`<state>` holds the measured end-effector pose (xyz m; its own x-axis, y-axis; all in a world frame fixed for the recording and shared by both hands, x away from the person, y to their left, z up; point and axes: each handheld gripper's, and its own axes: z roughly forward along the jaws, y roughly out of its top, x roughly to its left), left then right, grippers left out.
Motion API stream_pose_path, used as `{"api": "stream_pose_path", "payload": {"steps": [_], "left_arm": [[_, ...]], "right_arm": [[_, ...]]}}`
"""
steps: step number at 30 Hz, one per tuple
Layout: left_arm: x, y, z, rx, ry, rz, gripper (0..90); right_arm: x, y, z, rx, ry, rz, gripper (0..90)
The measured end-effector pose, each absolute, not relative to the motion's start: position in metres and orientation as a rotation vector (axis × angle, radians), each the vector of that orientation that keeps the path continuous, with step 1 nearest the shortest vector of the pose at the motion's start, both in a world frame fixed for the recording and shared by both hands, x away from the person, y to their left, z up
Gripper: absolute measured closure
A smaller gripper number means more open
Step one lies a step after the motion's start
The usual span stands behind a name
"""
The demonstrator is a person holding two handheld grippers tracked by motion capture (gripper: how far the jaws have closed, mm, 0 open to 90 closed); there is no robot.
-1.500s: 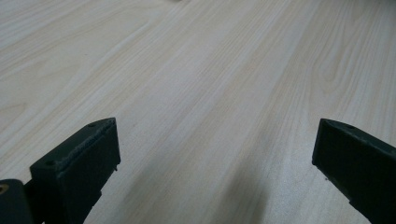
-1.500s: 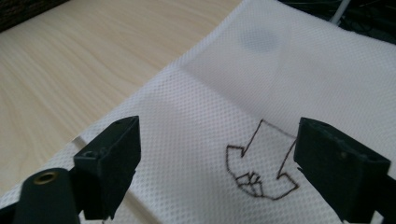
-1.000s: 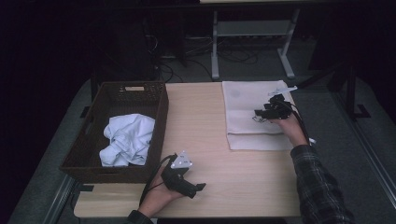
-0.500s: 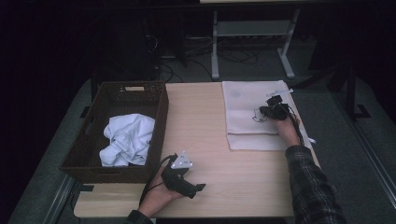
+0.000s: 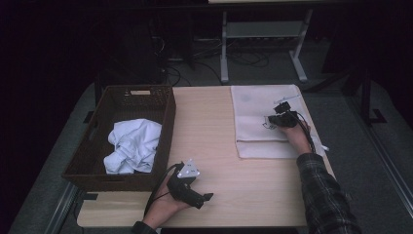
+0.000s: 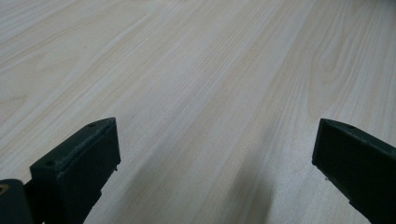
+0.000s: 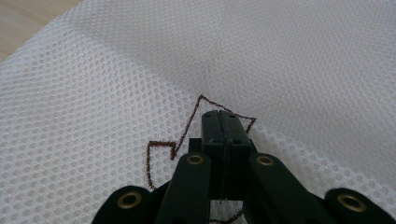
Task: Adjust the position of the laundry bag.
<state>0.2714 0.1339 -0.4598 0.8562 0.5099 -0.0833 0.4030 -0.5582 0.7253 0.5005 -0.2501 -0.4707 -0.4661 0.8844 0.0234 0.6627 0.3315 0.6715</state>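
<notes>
A: Where is the right gripper (image 5: pixel 272 122) at this moment?

B: It sits on the white mesh bag (image 5: pixel 253 126), which lies flat on the right half of the wooden table (image 5: pixel 214 131). The right hand (image 5: pixel 294 136) reaches forward from a plaid sleeve (image 5: pixel 324 195), forearm stretched along the table's right edge, with the gripper's nose pointing left across the bag and tipped down at it.

A: And its jaws?

B: They have just been closing and now stand together. In the right gripper view the tips (image 7: pixel 219 122) meet flush over a brown drawn outline (image 7: pixel 161 151) on the mesh (image 7: pixel 116 79). Whether any mesh is pinched between them I cannot tell; the netting around the tips looks flat.

A: What about the other hand?

B: The left hand (image 5: pixel 168 200) rests low near the front edge of the table, just beside the near right corner of the brown wicker basket (image 5: pixel 165 122). The left gripper (image 5: pixel 207 197) lies nearly level, pointing right across the bare wood, its grey three-cornered plate (image 5: pixel 188 170) on top.

A: Open or closed?

B: Wide apart. In the left gripper view the two black jaws stand at either side with plain tabletop (image 6: pixel 196 93) between them.

A: Anything in the basket?

B: A crumpled white cloth (image 5: pixel 131 146), well apart from both grippers.
</notes>
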Motion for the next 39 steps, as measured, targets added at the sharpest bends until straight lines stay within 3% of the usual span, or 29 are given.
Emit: {"api": "stream_pose_path", "payload": {"steps": [39], "left_arm": [[0.268,0.135,-0.458,2.234,0.664,0.180,0.3]], "right_arm": [[0.453,-0.222,-0.467,1.301,2.395,0.937,89.5]]}}
